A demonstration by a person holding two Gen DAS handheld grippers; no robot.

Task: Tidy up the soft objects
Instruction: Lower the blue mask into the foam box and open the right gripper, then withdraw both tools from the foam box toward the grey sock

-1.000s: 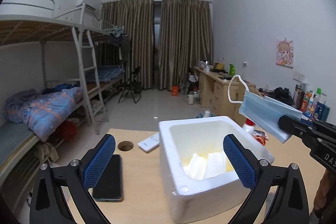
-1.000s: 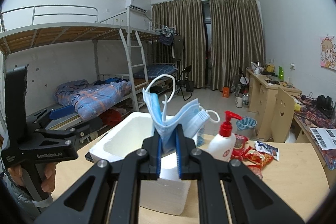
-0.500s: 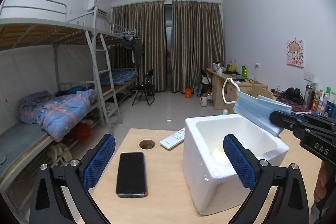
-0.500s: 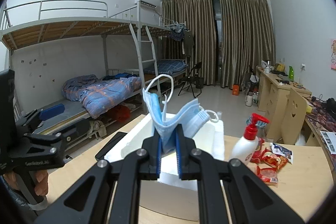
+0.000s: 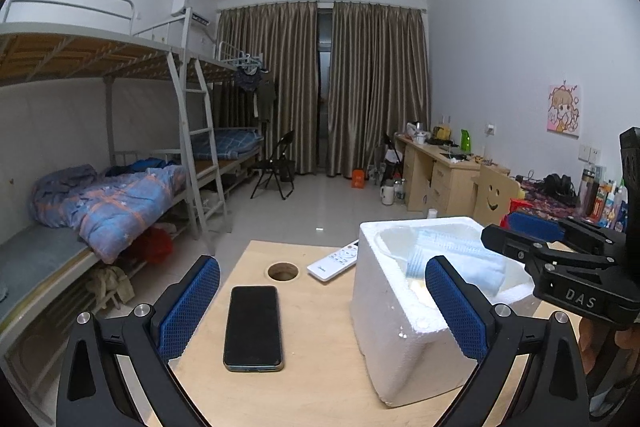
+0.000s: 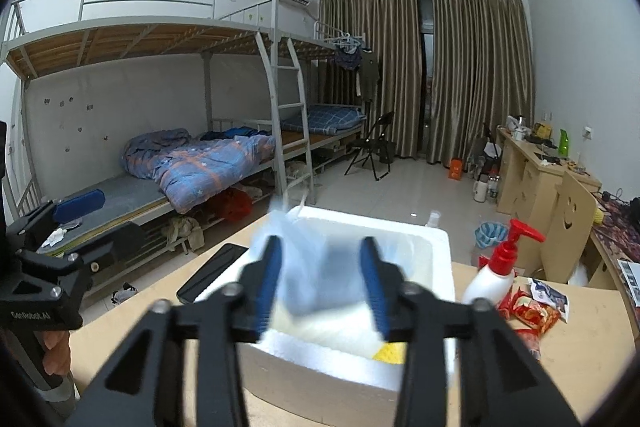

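A white foam box (image 5: 400, 327) stands on the wooden table (image 5: 312, 379). A blue face mask (image 5: 452, 259) lies in its opening, on white soft things. My right gripper (image 5: 516, 231) hovers over the box's right rim. In the right wrist view its jaws (image 6: 321, 247) are opening, and the mask (image 6: 304, 259) is a blur loose between them above the box (image 6: 424, 239). A yellow item (image 6: 390, 351) shows inside. My left gripper (image 5: 320, 263) is open and holds nothing, left of the box above the table. From the right wrist it appears at the far left (image 6: 100, 217).
A black phone (image 5: 252, 327) lies flat left of the box, with a white remote (image 5: 334, 261) and a round cable hole (image 5: 283, 271) behind it. A red-capped pump bottle (image 6: 496, 275) and red snack packets (image 6: 532, 311) sit right of the box. Bunk beds line the left wall.
The right gripper's jaws have parted and the mask, pinched upright before, has dropped out of them into the foam box. In the left wrist view the box has slid toward the right.
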